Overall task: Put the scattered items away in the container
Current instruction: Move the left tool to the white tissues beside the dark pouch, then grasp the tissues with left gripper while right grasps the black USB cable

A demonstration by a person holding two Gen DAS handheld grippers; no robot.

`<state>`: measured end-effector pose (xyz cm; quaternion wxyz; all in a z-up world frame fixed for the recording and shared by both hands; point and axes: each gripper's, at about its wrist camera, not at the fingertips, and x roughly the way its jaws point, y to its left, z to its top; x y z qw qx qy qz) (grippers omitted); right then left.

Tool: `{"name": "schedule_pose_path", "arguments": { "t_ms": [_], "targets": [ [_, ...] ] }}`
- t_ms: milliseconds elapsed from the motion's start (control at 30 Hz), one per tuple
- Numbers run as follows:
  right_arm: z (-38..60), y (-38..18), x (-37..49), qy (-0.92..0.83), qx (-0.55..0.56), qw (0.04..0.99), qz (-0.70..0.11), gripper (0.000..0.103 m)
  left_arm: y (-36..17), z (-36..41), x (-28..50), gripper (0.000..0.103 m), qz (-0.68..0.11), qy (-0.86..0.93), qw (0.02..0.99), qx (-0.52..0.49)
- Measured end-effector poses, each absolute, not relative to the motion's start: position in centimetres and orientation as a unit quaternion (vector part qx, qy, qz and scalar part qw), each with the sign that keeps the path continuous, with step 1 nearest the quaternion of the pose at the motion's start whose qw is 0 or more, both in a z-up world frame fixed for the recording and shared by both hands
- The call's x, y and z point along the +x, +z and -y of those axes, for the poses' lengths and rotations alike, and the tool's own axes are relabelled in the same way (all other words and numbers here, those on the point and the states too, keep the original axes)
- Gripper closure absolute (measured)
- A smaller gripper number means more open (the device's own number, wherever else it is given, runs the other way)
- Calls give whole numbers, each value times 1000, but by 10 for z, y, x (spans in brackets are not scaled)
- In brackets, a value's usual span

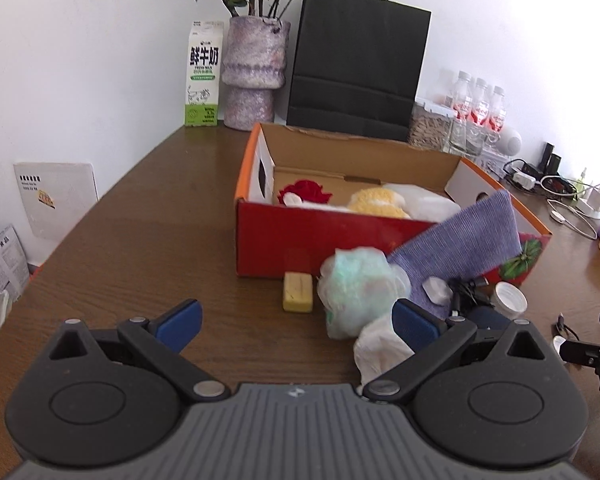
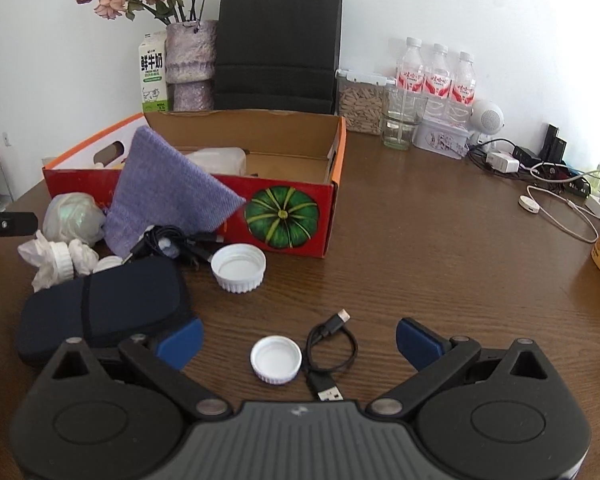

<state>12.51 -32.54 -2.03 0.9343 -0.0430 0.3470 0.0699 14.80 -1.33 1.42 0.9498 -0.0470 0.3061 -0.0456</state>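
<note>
Clutter lay against the red cardboard box (image 2: 292,220): purple cloth (image 2: 168,196) draped over its rim, yellow soap bar (image 1: 298,297) beside it. My right gripper (image 2: 300,340) gaped wide and empty around a small white cap (image 2: 276,359) and short black USB cable (image 2: 332,354); my left gripper (image 1: 298,322) was equally wide, holding nothing.

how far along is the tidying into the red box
Partly done. The red box already holds a red plush, a yellow plush and a white bag; the purple cloth hangs over its edge. Nothing is in hand: left gripper and right gripper are open. Still on the table: soap bar, pale bundle, dark pouch, two white caps and a short cable.
</note>
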Motion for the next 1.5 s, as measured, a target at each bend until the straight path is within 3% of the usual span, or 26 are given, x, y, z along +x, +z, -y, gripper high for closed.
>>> {"name": "schedule_pose_path", "arguments": {
  "t_ms": [567,667,767,833,1233,1500],
  "targets": [
    [351,-20,125,63,-17,940,-336,1,4,43,147,0,-326,-71,941,-48],
    [359,-19,129,56,-16,940,-335,1,3,44,146,17,-330,-79,939,-51],
    [364,-21,132,55,-14,940,-336,1,0,44,145,44,-341,-86,935,-52],
    [364,-22,133,57,-14,940,-335,1,-2,43,145,71,-350,-92,931,-55],
    [364,-24,135,66,-16,940,-333,1,9,31,129,80,-339,-67,937,-40],
    [367,-22,139,64,-12,942,-328,2,15,41,137,80,-348,-41,936,21]
  ]
}}
